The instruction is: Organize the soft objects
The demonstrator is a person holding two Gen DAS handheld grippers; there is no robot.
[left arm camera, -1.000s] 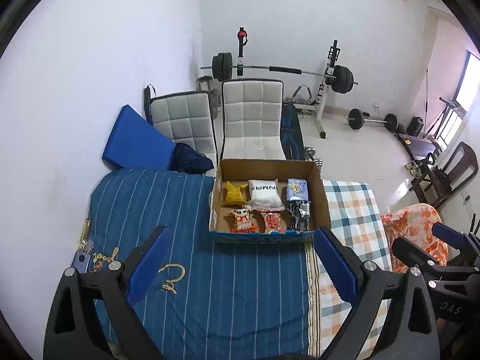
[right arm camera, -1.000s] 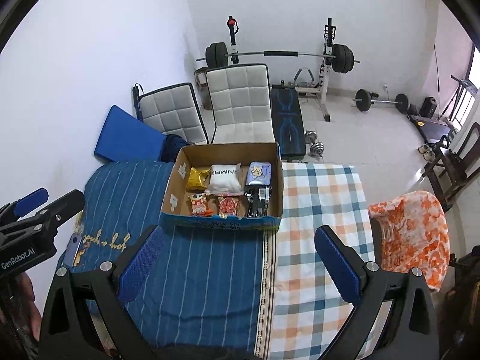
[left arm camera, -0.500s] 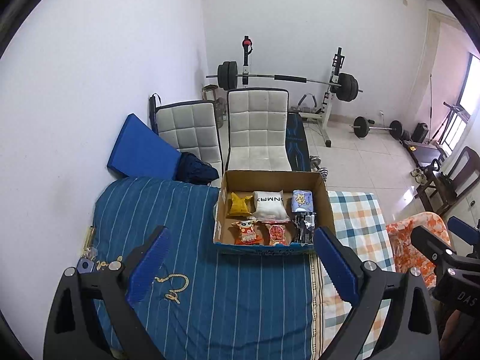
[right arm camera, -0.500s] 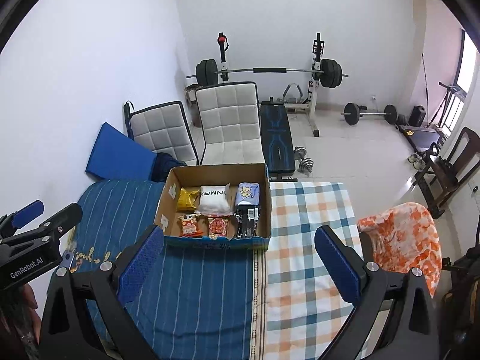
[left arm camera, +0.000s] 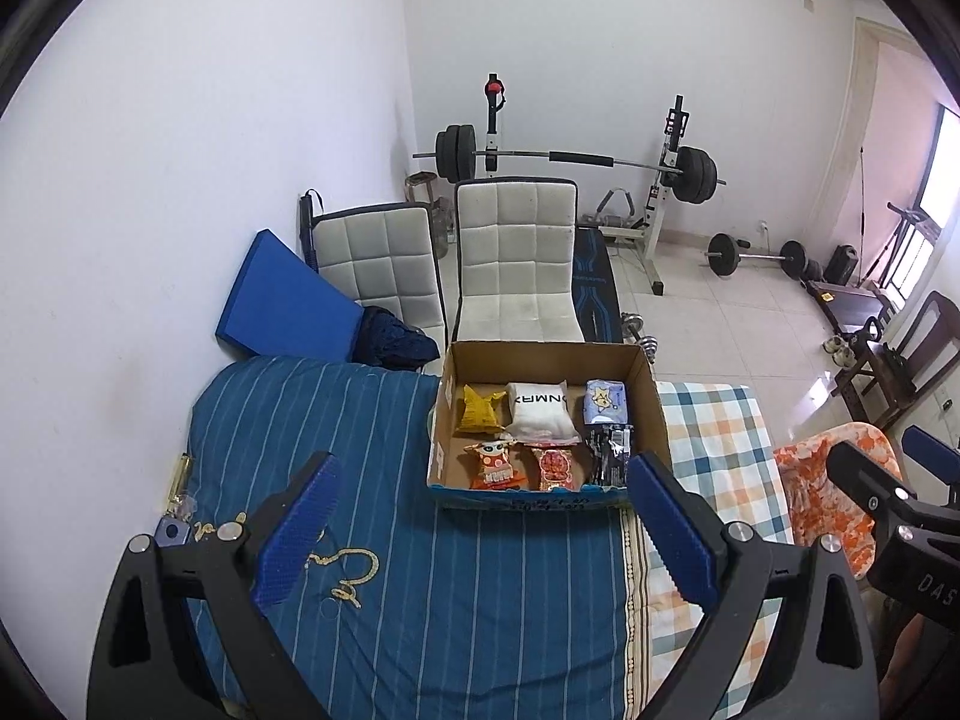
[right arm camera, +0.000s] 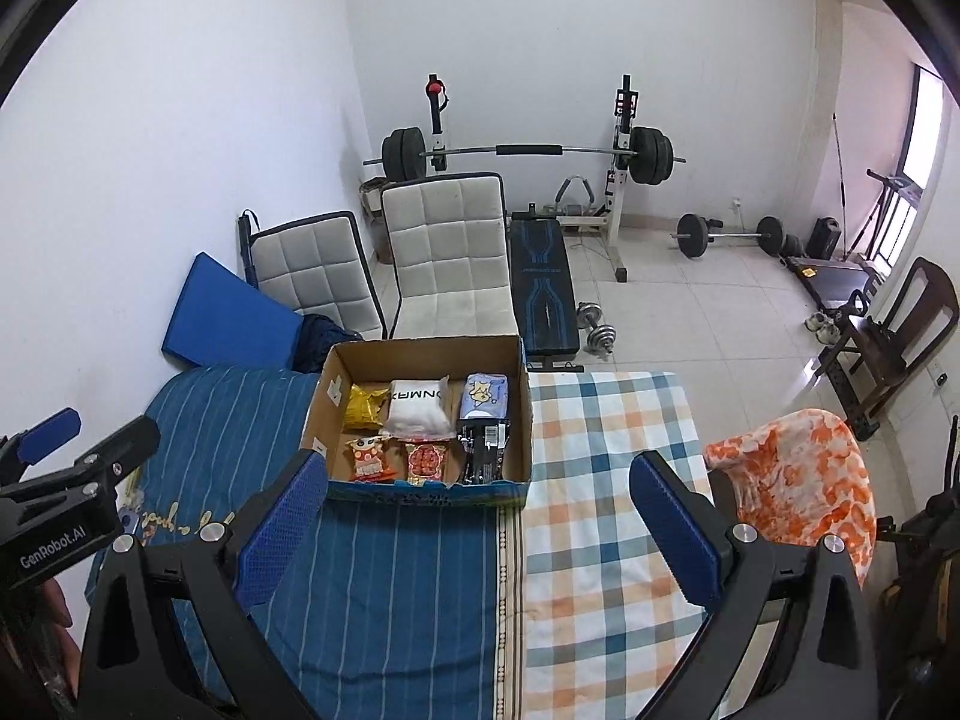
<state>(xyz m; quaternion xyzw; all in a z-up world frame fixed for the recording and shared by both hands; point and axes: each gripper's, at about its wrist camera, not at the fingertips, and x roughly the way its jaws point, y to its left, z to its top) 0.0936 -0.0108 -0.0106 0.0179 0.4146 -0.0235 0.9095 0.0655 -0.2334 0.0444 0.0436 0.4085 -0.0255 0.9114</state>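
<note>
A cardboard box point(left arm camera: 651, 396) point(right arm camera: 420, 354) sits on the bed at its far end. It holds several soft packs: a yellow bag point(left arm camera: 477, 410) point(right arm camera: 366, 405), a white pouch point(left arm camera: 540, 414) point(right arm camera: 418, 411), a light blue pack point(left arm camera: 606, 401) point(right arm camera: 485, 396), two red-orange snack bags point(left arm camera: 492, 465) point(right arm camera: 366, 459) and a black pack point(left arm camera: 609, 456) point(right arm camera: 483, 450). My left gripper point(left arm camera: 480, 531) is open and empty, well back from the box. My right gripper point(right arm camera: 477, 531) is open and empty, also back from it.
The bed has a blue striped cover point(left arm camera: 372, 450) and a checked cloth point(right arm camera: 600, 450). Two white chairs point(left arm camera: 516, 258), a blue cushion point(left arm camera: 282, 300), a weight bench and barbell rack point(right arm camera: 540, 150) stand beyond. An orange-draped chair point(right arm camera: 798, 474) stands right of the bed.
Both grippers have drawn back and risen, so the box looks smaller and farther and more of the room shows. Both stay open and empty.
</note>
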